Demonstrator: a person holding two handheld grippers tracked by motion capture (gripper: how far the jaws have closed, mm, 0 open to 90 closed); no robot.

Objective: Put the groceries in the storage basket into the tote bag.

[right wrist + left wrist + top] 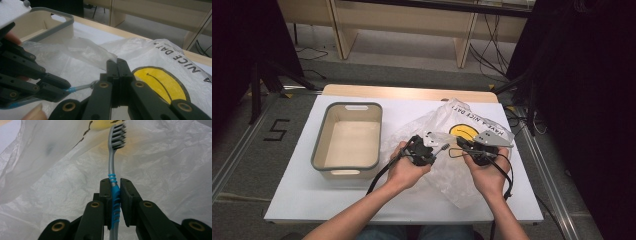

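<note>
A person sits at a white surface [302, 195] and holds a gripper in each hand.

The left gripper [426, 150] is closed on a toothbrush [113, 185]. Its two black jaws squeeze the blue, ribbed part of the handle from both sides. The grey neck of the toothbrush sticks out past the jaws, and the dark bristles are at the far tip. The brush head points at a thin white plastic bag [162, 170] that lies right in front of it. From above, the toothbrush [441, 148] reaches to the right, toward the other gripper, and its tip comes very close to it.

The right gripper [468, 145] has its jaws pressed tight together. In the right gripper view, the jaws [117, 65] meet right at the edge of the bag, and a fold of the plastic comes to a point there. It looks like they pinch the bag, but the plastic is too thin to be sure. The left gripper [53, 87] comes in from the left in this view, with the toothbrush [82, 87] poking out of it.

The plastic bag [447, 122] lies crumpled in the middle and right of the surface. It has a yellow smiley face and black letters on it.

A cream bin [324, 135] with a grey rim sits to the left of the bag.
</note>
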